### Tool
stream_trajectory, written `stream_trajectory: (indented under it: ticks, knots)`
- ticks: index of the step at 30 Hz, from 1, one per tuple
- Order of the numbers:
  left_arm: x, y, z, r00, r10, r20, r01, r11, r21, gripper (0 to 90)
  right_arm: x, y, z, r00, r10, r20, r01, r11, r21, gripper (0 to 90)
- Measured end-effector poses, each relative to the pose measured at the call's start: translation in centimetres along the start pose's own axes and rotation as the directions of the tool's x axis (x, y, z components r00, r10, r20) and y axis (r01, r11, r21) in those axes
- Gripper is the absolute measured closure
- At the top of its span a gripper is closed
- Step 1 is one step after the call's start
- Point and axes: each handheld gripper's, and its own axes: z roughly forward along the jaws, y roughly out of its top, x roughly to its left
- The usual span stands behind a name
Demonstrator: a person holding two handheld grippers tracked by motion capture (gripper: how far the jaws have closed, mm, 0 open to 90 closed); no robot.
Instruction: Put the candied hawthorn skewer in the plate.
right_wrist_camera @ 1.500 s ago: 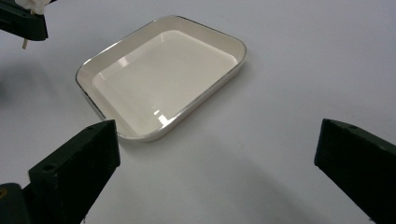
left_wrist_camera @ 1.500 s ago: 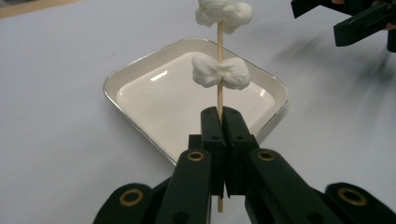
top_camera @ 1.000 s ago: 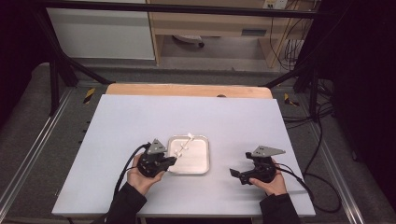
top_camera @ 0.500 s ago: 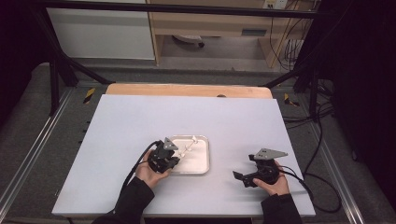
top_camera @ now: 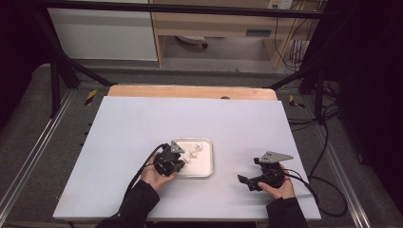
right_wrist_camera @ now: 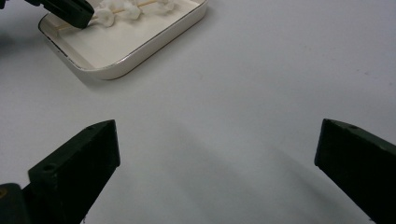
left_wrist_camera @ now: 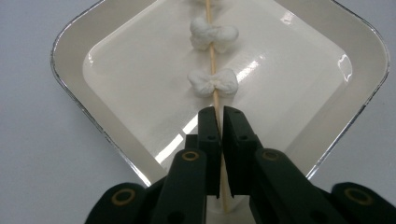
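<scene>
A white square tray [top_camera: 205,167] sits on the table in front of the person. In it lies a thin wooden skewer [left_wrist_camera: 213,63] threaded with white marshmallow pieces [left_wrist_camera: 212,83]. My left gripper [left_wrist_camera: 220,112] reaches over the tray's near-left corner. Its jaws have just been opening a little and stand a sliver apart, with the skewer's bare end running between them. In the high view the left gripper [top_camera: 182,162] tilts down over the tray. To the tray's right my right gripper [top_camera: 243,180] rests low over the table, open wide with nothing between its jaws [right_wrist_camera: 217,140].
The white tabletop [top_camera: 142,123] spreads wide around the tray, with a wooden strip [top_camera: 190,91] along its far edge. Cables [top_camera: 323,185] trail off the right side. The tray's rim [right_wrist_camera: 140,60] lies ahead and to the left of the right gripper.
My left gripper has moved right and down over the tray's corner, bringing the skewer down into the tray. The right gripper has stayed in place.
</scene>
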Motion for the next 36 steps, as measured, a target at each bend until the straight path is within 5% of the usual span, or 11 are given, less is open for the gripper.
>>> stream_trajectory:
  ticks: [6,14,24,36]
  knots:
    - [0.0,-0.2,-0.9,0.9996,0.027,0.013,-0.027,0.999,-0.035,72.4,0.0,0.0,0.0,1.0,-0.003,0.001,0.003,1.0,-0.001,0.7]
    - [0.9,-1.1,-3.4,0.9974,0.07,0.016,-0.068,0.9919,-0.107,40.3,-0.1,0.1,-0.3,1.0,0.006,0.007,-0.006,1.0,-0.008,0.7]
    - [3.3,-4.4,-5.7,0.9996,0.026,0.007,-0.025,0.9909,-0.132,16.2,-0.3,0.0,-0.6,0.9997,0.019,0.013,-0.019,1.0,-0.016,0.6]
    - [6.2,-10.0,-6.8,0.9976,-0.069,0.006,0.069,0.9795,-0.189,9.9,-0.5,-0.2,-0.7,0.9996,0.023,0.017,-0.023,1.0,-0.005,0.6]
